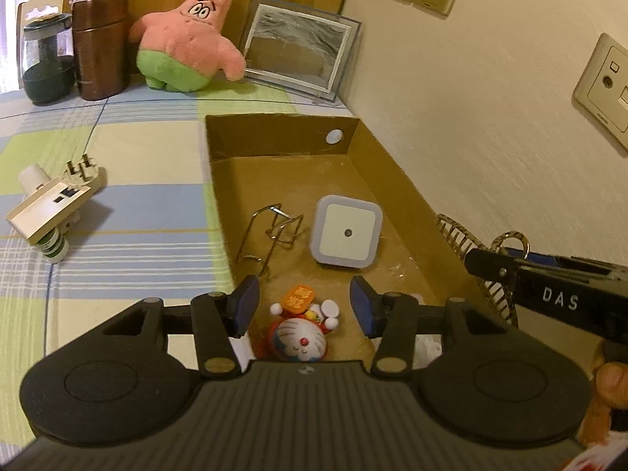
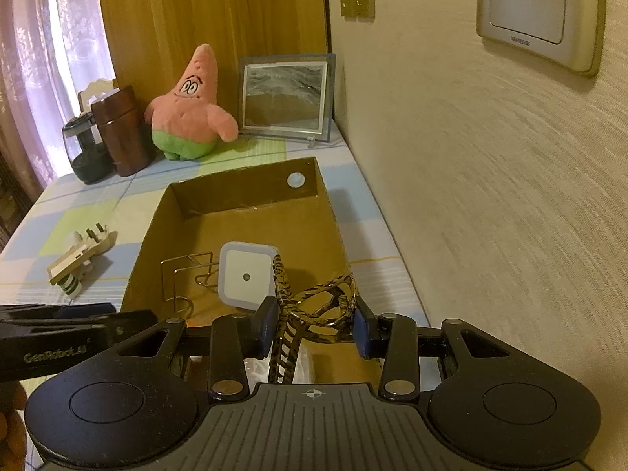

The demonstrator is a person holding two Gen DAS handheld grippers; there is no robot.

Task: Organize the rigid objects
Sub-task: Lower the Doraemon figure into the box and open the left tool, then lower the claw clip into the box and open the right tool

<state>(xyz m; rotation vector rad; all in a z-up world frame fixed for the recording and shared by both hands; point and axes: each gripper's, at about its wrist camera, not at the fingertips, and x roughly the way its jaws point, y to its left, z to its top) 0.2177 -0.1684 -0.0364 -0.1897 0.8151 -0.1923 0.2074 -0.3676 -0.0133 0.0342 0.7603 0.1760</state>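
Note:
A cardboard box (image 1: 396, 180) (image 2: 157, 216) lies on the checked cloth. In it are a white square night light (image 1: 347, 233) (image 2: 245, 274), a wire clip (image 1: 274, 231) (image 2: 188, 274) and a Doraemon figure (image 1: 302, 329). My left gripper (image 1: 304, 306) is open, just above the Doraemon figure at the box's near end. My right gripper (image 2: 312, 324) is shut on a leopard-print hair claw (image 2: 314, 310), held over the box's near right edge; the claw also shows in the left wrist view (image 1: 482, 251).
A white plug adapter (image 1: 51, 208) (image 2: 78, 259) lies on the cloth left of the box. At the back stand a Patrick plush (image 1: 184, 43) (image 2: 188, 114), a brown canister (image 1: 100, 45), a glass jar (image 1: 47, 62) and a picture frame (image 1: 298, 47). The wall (image 2: 471, 196) runs along the right.

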